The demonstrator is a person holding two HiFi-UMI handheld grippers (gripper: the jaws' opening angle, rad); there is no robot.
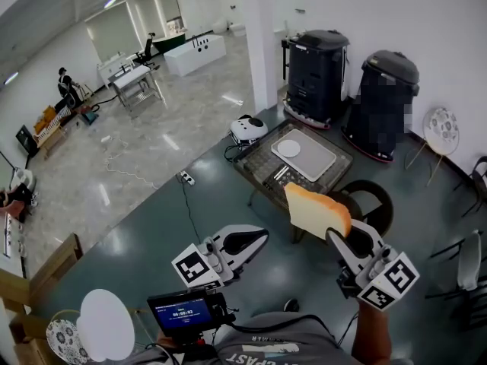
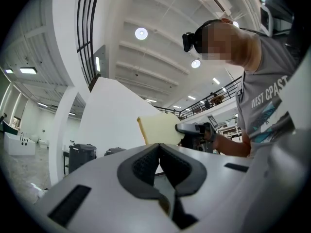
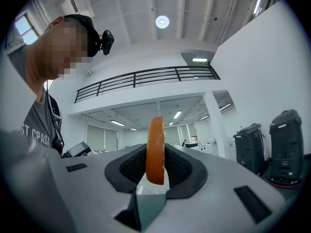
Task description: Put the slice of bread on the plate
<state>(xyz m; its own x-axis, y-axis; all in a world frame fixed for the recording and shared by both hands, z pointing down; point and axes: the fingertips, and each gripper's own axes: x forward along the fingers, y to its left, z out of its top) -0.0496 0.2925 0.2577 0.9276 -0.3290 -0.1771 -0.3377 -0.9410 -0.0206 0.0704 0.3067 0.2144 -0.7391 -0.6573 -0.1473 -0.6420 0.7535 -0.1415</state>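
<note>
The slice of bread (image 1: 317, 210), pale with an orange-brown crust, stands upright in my right gripper (image 1: 340, 233), whose jaws are shut on its lower edge. In the right gripper view the bread (image 3: 155, 149) shows edge-on between the black pads. A small white plate (image 1: 288, 148) lies on a grey tray (image 1: 313, 158) on the low table beyond it. My left gripper (image 1: 260, 236) is held in the air to the left of the bread, shut and empty. From the left gripper view the bread (image 2: 158, 129) and the right gripper (image 2: 194, 130) show past its closed pads (image 2: 146, 164).
The low glass table (image 1: 259, 166) stands on the dark floor, with a black chair (image 1: 371, 202) beside it. Two black bins (image 1: 316, 71) stand by the wall. A white round object (image 1: 249, 128) and a power strip (image 1: 186, 178) lie on the floor. A white disc (image 1: 105, 324) is at lower left.
</note>
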